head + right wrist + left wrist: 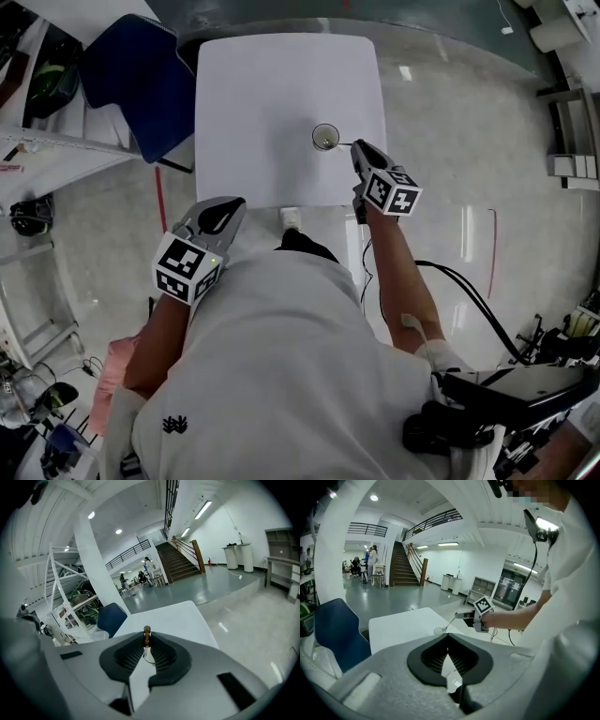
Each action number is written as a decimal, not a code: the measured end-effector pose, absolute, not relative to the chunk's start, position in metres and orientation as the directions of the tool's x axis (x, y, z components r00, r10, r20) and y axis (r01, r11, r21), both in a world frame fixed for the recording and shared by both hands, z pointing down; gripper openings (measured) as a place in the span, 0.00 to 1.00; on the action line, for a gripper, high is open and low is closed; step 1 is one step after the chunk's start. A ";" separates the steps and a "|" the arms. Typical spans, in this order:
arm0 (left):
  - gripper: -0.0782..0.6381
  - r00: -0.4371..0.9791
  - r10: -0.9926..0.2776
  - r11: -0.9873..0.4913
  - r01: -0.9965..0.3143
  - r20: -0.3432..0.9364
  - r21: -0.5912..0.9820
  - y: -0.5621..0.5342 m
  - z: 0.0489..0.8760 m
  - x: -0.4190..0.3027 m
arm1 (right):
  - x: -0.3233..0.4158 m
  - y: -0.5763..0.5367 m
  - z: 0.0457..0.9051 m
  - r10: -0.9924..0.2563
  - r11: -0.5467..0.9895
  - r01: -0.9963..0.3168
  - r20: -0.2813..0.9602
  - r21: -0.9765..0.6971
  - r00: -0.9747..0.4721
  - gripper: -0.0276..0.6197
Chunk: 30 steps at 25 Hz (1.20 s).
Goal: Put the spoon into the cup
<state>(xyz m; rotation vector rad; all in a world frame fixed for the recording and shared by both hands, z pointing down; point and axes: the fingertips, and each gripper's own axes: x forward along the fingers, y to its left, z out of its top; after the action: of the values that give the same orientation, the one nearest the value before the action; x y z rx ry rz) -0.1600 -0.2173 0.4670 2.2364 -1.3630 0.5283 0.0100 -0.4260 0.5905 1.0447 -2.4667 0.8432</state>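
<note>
You stand in a wide hall with a glossy grey floor (pixel 450 112), at a white table (pixel 262 103). The clear cup (pixel 325 137) is so thin-walled that from the head view you get little more than its rim. The spoon (pixel 345 144) is a fine line running from that rim to your right gripper (pixel 357 147). Whether its bowl is already inside the cup or only at the edge cannot be told. In the right gripper view the spoon is foreshortened to a brownish stub between the tips, with the cup only faintly seen behind it. Your own shoulders and white shirt (pixel 281 375) hide the table's near edge. A small white object (pixel 291 217) shows there, and I cannot name it.

A blue chair (pixel 141 80) stands at the table's far left corner, black cables (pixel 469 291) trail on the floor to your right, and a staircase (pixel 401 566) rises at the back of the hall. Nothing lies between the cup and the spoon.

Your right forearm reaches out over the table's near right side, the gripper angled downward with its jaws pinching the spoon's handle. Your left gripper (pixel 230 203) hangs at the near left corner, well apart from the cup, with its jaws pressed together on nothing.
</note>
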 end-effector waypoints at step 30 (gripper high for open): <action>0.12 0.343 -0.688 -0.275 -0.939 0.640 0.207 -0.305 0.494 -0.168 | -0.031 -0.484 0.717 -0.357 0.594 -0.688 0.631 -0.417 -0.689 0.12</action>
<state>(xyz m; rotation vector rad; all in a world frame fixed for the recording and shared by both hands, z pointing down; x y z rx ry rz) -0.1676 -0.3052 0.4937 2.0525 -1.4160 0.5861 -0.0310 -0.4838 0.7169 0.8301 -2.3336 0.9037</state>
